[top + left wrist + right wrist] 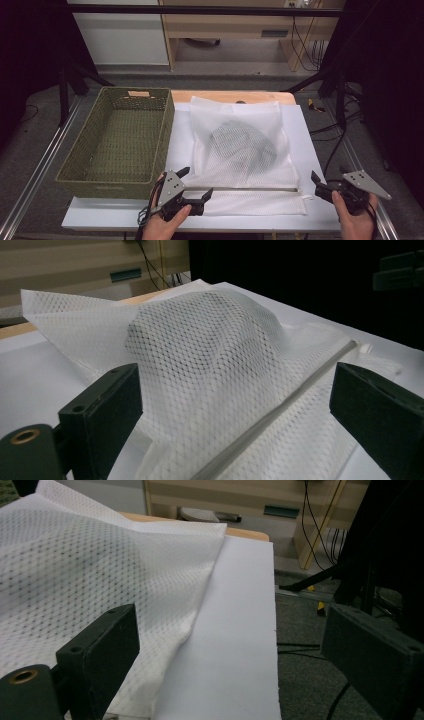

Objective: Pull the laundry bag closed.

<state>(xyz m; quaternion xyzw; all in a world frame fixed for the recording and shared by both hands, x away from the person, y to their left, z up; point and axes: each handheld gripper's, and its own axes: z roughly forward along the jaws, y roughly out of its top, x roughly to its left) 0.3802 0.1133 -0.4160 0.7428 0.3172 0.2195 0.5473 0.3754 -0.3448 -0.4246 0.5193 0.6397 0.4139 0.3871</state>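
White board (310,150) covered the table, a woven olive-green basket (120,140) at its left. A white mesh laundry bag (240,150) holding something dark lay flat in the middle, zipper edge nearest, seemingly zipped shut. Left gripper (192,187) and right gripper (320,185) hovered at its near corners, jaws spread, holding nothing.
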